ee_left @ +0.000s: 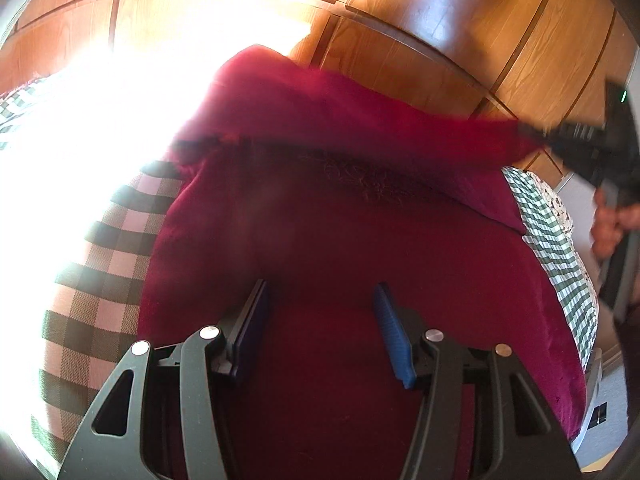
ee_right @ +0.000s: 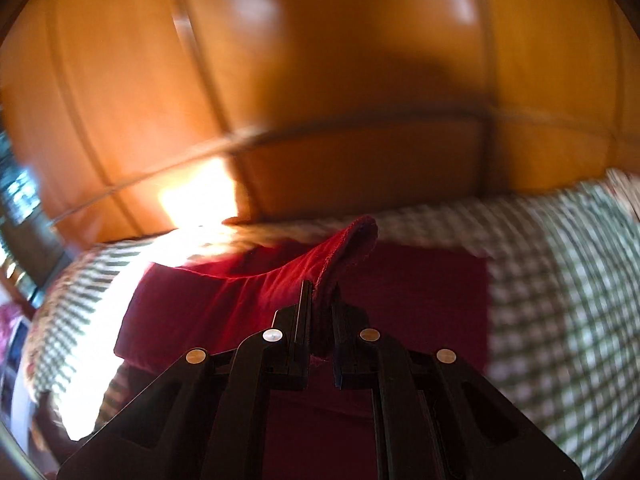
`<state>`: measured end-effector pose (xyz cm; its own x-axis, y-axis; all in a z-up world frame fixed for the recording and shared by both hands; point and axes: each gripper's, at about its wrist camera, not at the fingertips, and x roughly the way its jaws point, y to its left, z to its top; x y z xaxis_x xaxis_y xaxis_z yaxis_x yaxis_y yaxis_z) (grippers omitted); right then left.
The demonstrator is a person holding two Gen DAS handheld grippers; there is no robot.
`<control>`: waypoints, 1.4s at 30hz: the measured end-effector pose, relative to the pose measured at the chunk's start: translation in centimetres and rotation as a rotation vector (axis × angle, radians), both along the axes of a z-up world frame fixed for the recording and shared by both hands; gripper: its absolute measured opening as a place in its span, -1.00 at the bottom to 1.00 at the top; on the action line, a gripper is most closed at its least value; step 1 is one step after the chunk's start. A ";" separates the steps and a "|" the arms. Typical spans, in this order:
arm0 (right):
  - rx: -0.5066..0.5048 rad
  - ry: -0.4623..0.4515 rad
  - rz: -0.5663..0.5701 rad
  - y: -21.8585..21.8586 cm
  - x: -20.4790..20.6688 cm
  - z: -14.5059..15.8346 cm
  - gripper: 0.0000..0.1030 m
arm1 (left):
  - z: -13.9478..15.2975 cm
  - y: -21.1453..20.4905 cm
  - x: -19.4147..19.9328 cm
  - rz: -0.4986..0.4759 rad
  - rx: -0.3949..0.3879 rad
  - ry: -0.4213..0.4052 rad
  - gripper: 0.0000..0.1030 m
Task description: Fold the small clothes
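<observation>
A dark red velvety cloth (ee_left: pixel 360 248) is lying on a green-and-white checked bedcover (ee_right: pixel 560 280), its far edge lifted. The right gripper (ee_right: pixel 320 308) is pinching that edge, while the left gripper (ee_left: pixel 320 320) is hovering over it, jaws wide. Glossy wooden panelling (ee_right: pixel 320 80) is standing behind.

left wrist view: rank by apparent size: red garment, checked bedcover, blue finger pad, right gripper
1. Dark red velvety garment, largest.
2. Green-and-white checked bedcover, partly washed out by glare.
3. Right gripper and ribbed blue finger pad: unsure, pad is nearer.
</observation>
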<state>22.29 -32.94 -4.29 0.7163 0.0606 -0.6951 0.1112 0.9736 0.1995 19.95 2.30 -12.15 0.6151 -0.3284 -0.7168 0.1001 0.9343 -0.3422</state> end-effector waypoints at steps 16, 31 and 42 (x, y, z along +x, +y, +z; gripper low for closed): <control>0.026 0.117 -0.172 -3.1 -0.1 -6.9 -0.87 | 4.7 7.5 2.5 0.135 -0.144 0.048 0.26; 0.030 0.117 -0.148 -4.3 -0.5 -7.5 -0.87 | 3.9 11.2 16.1 0.175 -0.348 0.131 0.40; 0.032 0.115 -0.129 -4.3 -0.4 -7.9 -0.87 | 2.3 9.1 22.0 0.122 -0.448 0.171 -0.50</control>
